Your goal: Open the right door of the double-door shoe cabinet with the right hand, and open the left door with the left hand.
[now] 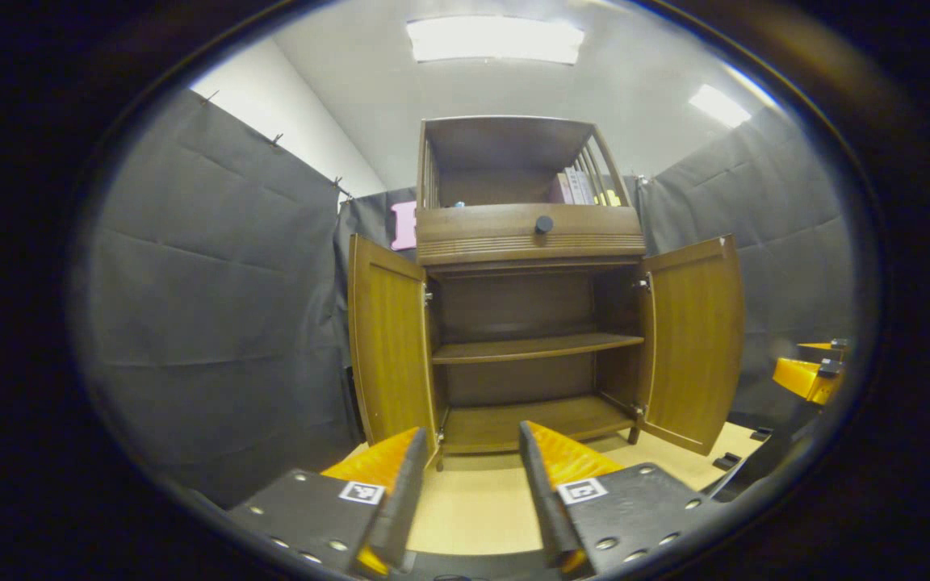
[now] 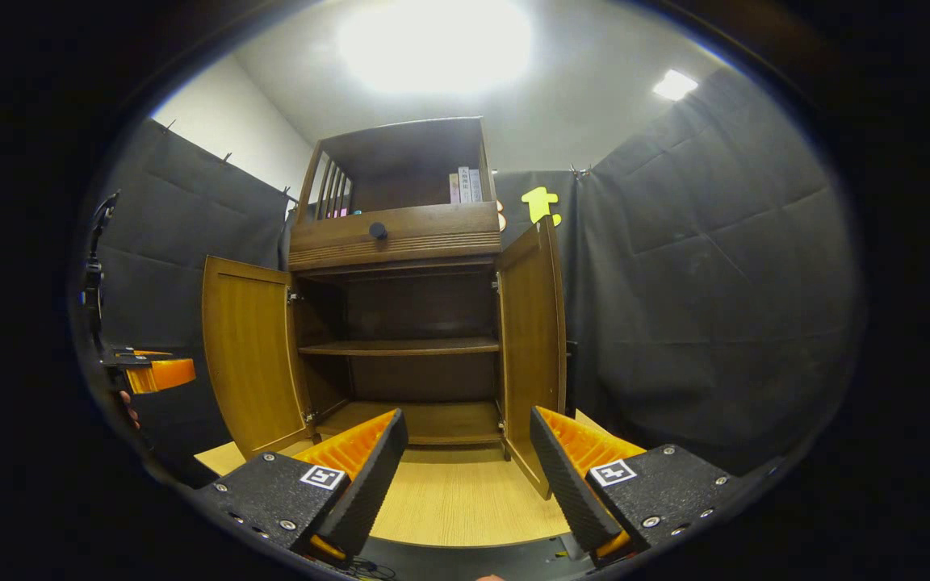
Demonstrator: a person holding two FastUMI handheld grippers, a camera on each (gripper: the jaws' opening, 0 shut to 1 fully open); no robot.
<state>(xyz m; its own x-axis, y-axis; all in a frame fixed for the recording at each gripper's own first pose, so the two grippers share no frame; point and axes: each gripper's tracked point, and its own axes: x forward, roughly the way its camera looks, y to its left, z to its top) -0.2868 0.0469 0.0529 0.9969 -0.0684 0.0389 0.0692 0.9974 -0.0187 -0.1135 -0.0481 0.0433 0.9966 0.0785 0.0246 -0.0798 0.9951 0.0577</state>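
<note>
Both doors of the shoe cabinet (image 1: 529,323) stand wide, my left gripper (image 1: 465,476) and right gripper (image 2: 469,460) gaping empty before it — any careless forward drift could clip the right door (image 2: 531,339).

Shoe cabinet (image 1: 525,323), both doors open

No text, brand or number can be read here. The spines of the books (image 2: 465,185) on the top shelf of the shoe cabinet (image 2: 400,234) carry printing, but it is too small and blurred to make out in either gripper view. Each finger of the left gripper (image 1: 469,460) and the right gripper (image 2: 469,440) bears a small square black-and-white marker, a coded pattern rather than lettering.
</note>
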